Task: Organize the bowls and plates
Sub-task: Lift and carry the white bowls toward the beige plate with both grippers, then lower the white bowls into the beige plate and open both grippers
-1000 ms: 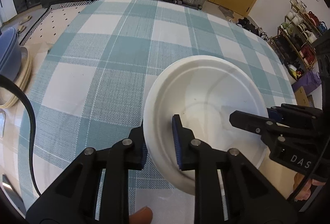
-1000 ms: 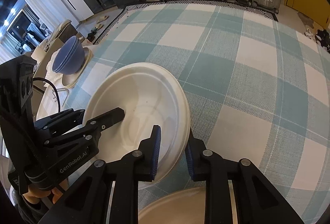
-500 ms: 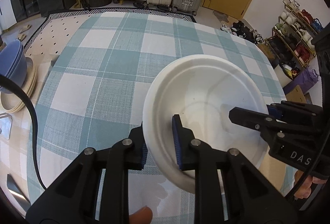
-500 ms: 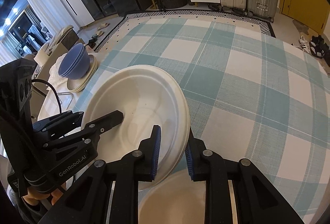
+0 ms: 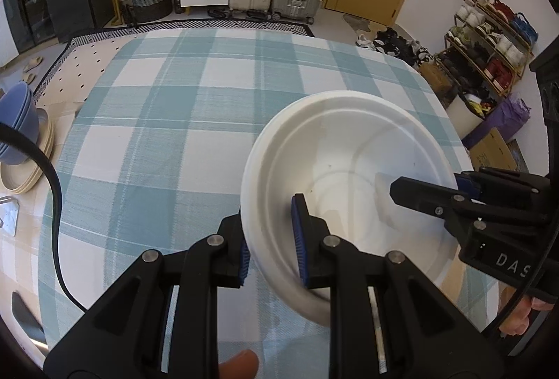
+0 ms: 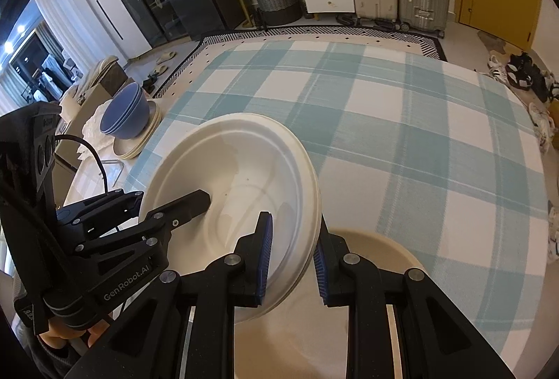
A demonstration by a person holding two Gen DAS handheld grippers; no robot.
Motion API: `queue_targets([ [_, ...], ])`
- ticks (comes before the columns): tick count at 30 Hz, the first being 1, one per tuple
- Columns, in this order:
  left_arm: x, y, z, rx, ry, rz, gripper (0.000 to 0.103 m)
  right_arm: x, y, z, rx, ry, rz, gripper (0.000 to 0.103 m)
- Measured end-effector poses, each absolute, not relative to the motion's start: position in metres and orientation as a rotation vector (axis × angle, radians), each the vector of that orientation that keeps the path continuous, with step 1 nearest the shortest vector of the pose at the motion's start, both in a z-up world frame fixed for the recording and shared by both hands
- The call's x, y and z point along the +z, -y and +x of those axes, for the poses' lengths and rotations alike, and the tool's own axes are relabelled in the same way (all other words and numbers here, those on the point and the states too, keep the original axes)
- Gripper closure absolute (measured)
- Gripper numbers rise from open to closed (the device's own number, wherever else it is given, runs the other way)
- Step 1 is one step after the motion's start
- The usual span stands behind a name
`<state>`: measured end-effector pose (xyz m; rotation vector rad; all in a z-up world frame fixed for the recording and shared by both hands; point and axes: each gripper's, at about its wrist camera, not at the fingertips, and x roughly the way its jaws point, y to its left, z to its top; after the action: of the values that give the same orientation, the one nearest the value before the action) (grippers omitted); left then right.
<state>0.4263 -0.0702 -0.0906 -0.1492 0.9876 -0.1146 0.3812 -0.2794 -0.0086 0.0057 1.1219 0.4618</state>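
Plate (image 5: 353, 169), white, hangs tilted above the checked bench (image 5: 174, 134); I have my left claw (image 5: 270, 237) and right claw (image 6: 291, 253) each clamped on opposite rims. Only the right view shows a beige plate (image 6: 391, 246) beneath, and blue bowls (image 6: 125, 115) stacked on plates at left.

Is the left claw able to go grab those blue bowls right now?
Probably not yet. The left claw is shut on the white plate, which the right claw grips too, and the blue bowls sit far off at the table's edge.
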Motion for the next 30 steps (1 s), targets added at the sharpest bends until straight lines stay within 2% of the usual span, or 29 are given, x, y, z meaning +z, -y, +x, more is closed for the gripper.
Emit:
queue_targets([
  [10, -0.094, 0.115, 0.408, -0.172, -1.001, -0.115, 0.085, -0.010, 0.321, 0.352, 0.403, -1.121, 0.032, 0.081],
  [30, -0.131, 0.176, 0.388, -0.227, -1.061, -0.051, 0.085, -0.049, 0.372, 0.323, 0.333, -1.173, 0.090, 0.081],
])
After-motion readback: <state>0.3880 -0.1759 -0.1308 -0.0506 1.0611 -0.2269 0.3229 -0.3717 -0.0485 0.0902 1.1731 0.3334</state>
